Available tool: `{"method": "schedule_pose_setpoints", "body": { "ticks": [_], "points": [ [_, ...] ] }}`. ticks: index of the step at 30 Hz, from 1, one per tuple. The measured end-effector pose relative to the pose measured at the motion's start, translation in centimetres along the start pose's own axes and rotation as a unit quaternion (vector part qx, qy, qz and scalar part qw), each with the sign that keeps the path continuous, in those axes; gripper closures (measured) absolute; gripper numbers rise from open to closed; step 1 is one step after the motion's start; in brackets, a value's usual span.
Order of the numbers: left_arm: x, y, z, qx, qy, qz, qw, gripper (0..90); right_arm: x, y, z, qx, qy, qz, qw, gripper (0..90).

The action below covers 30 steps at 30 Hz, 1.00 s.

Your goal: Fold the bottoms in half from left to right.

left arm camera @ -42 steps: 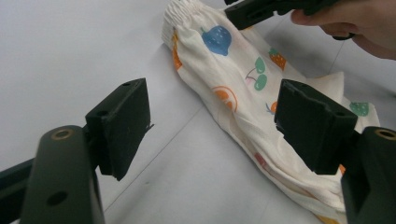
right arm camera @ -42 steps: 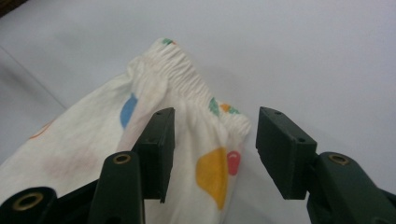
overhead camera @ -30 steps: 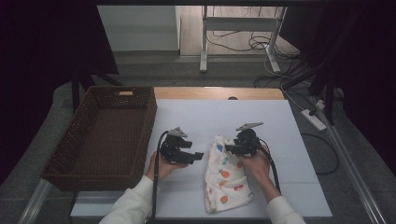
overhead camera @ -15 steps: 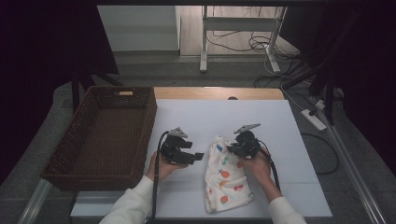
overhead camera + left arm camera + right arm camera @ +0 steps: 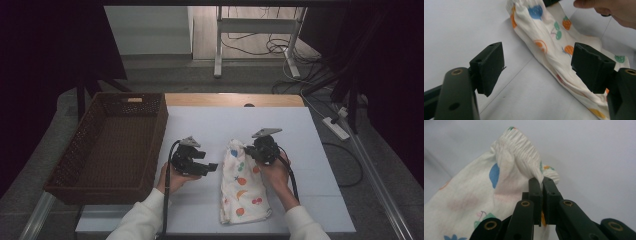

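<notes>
A cream garment printed with fruit (image 5: pixel 243 186) lies on the white table (image 5: pixel 300 130), its elastic waistband (image 5: pixel 520 147) at the far end. My right gripper (image 5: pixel 248 151) is shut on the waistband's edge, jaws pinched together on the cloth (image 5: pixel 541 183). My left gripper (image 5: pixel 212 167) stands open just left of the garment, low over the table. In the left gripper view the garment (image 5: pixel 544 37) runs between and beyond its spread jaws, and nothing sits between them. A hand shows at that view's top right.
A brown wicker basket (image 5: pixel 155 130) stands at the table's left side, empty inside. Beyond the table lie a desk frame and floor cables (image 5: pixel 260 47). A white power strip (image 5: pixel 336 128) rests on the floor to the right.
The right gripper has shifted slightly toward the person with the waistband in it. The left gripper has barely moved.
</notes>
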<state>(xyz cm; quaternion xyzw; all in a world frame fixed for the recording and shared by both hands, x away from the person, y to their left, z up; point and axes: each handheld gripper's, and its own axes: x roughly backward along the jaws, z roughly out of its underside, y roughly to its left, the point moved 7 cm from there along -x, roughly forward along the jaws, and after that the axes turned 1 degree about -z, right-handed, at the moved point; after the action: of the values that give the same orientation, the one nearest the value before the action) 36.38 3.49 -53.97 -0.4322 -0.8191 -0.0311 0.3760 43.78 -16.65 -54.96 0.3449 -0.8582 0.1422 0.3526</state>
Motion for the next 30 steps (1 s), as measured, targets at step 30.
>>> {"method": "schedule_pose_setpoints", "body": {
  "ticks": [30],
  "points": [
    [0.1,0.1,0.0,0.001,-0.001,0.000,1.0000,25.4,1.5,-2.1,-0.5,-0.047,-0.039,-0.012,0.9980,53.8]
  ]
}}
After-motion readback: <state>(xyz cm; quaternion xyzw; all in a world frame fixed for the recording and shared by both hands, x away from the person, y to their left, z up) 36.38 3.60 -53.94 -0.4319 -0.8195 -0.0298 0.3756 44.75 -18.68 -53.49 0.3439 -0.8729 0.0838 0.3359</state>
